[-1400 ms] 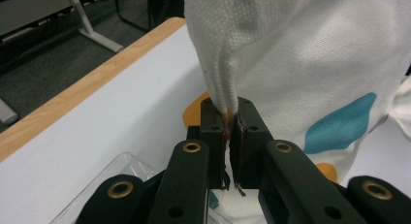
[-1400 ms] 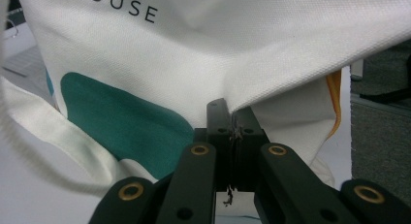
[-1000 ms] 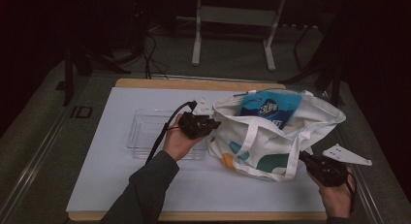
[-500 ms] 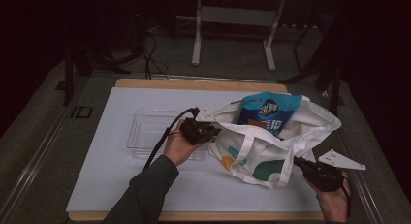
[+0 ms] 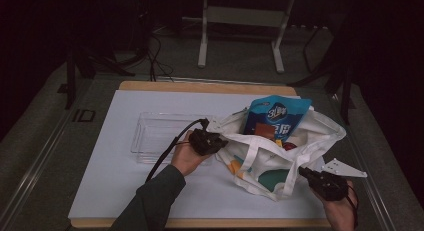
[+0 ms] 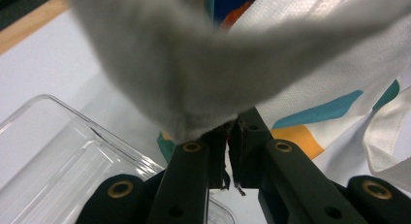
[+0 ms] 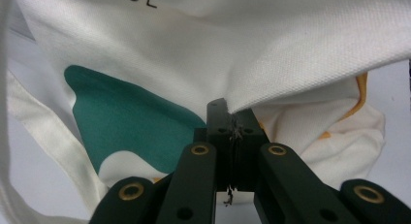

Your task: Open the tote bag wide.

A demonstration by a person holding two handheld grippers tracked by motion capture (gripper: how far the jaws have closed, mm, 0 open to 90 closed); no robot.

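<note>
A white tote bag (image 5: 260,158) with teal and orange patches lies on the white table mat, mouth up. A blue snack bag (image 5: 278,116) sticks out of its mouth, with something red beside it. My left gripper (image 5: 220,139) is shut on the bag's left rim; in the left gripper view the jaws pinch a fold of white cloth (image 6: 194,78) at the tips (image 6: 228,133). My right gripper (image 5: 302,172) is shut on the bag's near right edge; in the right gripper view the tote bag's cloth (image 7: 271,54) is clamped at the tips (image 7: 232,122).
A clear plastic tray (image 5: 157,136) sits on the mat (image 5: 115,181) just left of the bag, and it also appears low in the left gripper view as the tray (image 6: 53,161). The table's wooden edge (image 5: 200,87) runs along the back. Stands and cables are on the floor beyond.
Both grippers have kept their hold and pulled the bag slightly toward the near edge. The bag's mouth has spread wider and the blue snack bag shows more.
</note>
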